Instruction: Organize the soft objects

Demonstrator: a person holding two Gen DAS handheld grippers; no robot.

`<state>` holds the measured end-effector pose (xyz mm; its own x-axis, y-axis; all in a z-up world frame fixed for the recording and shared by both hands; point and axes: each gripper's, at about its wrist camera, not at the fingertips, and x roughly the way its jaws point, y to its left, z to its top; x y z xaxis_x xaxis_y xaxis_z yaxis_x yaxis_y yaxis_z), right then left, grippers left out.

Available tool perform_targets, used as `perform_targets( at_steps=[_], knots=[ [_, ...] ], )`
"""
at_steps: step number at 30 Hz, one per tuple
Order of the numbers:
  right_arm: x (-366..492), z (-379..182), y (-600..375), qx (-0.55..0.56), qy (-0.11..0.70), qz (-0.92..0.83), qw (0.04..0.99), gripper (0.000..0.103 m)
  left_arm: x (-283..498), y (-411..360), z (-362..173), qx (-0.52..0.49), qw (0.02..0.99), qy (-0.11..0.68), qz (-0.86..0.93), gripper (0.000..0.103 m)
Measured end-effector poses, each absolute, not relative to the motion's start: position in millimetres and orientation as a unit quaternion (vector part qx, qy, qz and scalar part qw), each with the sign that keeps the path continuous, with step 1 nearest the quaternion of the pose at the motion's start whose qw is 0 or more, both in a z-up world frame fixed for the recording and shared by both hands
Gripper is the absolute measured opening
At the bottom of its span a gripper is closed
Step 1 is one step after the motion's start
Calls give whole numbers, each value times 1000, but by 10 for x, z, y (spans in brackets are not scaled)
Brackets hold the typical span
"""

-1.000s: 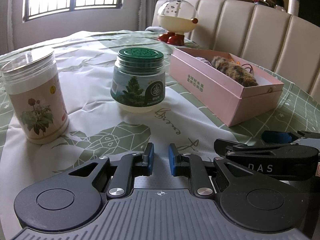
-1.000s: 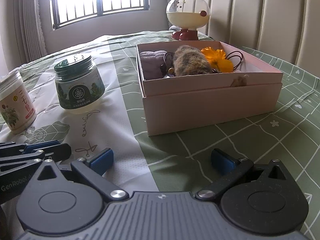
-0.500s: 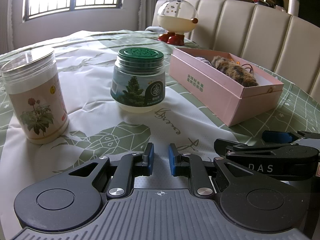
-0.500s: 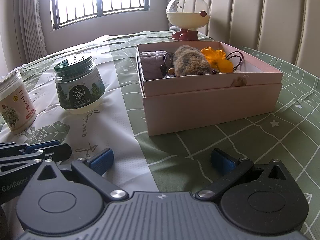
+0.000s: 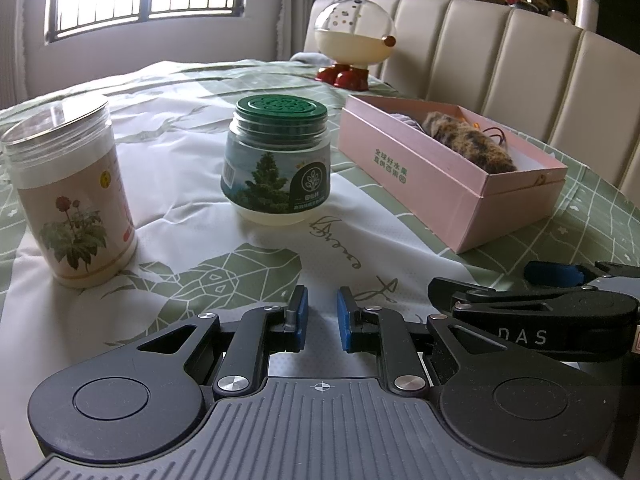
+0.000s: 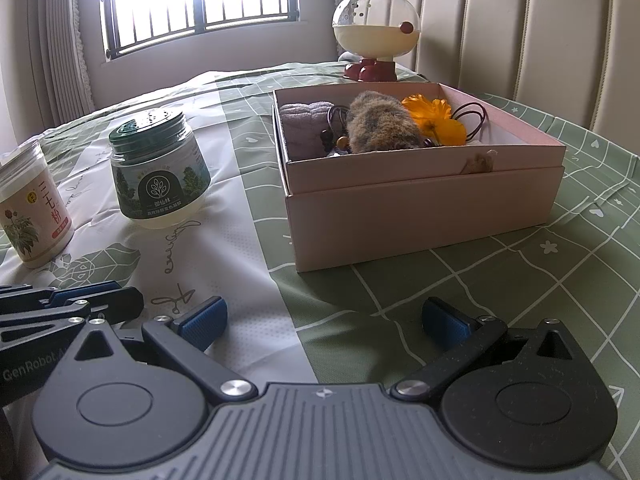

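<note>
The pink box (image 6: 424, 216) is sitting on the green-and-white tablecloth (image 6: 500, 280), its long axis running from the near side of the table toward the cream sofa back (image 6: 520, 32). Inside it, a brown furry piece (image 6: 380, 126) is lying lengthwise along the box, with a purple knitted piece (image 6: 304, 122) to its left, an orange flower (image 6: 436, 118) to its right, and dark hair ties (image 6: 474, 118) looping beside the flower. In the left wrist view the same box (image 5: 448, 184) is stretching away to the right, and only the furry piece (image 5: 468, 140) is showing clearly above its rim.

Nothing in the scene is differing from the pictures taken a second ago: the box, the jars and both tools are sitting exactly where they were.

The right gripper (image 6: 324, 318) is hovering low over the cloth just in front of the box, level and pointing at its near wall, with its blue fingers (image 6: 202, 318) spread wide and holding nothing. The left gripper (image 5: 322, 318) is lying low beside it, aimed toward the green-lidded jar (image 5: 278, 164), its jaws drawn narrow with only a slim gap between them and nothing in it. A flower-labelled canister (image 5: 74, 204) is standing to the left of that jar, and a round mushroom-shaped lamp (image 6: 376, 32) is standing beyond the box.
</note>
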<state>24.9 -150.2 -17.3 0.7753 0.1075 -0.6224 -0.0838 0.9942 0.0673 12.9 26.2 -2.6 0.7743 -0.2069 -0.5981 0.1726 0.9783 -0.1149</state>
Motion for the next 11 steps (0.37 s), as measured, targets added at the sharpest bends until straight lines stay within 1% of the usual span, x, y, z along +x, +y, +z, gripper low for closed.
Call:
perform_targets(
  at_steps=[11],
  knots=[
    [255,-158,-1463,5,334,47,941,103,120,201,-22,-7,943,319,-96,18]
  ],
)
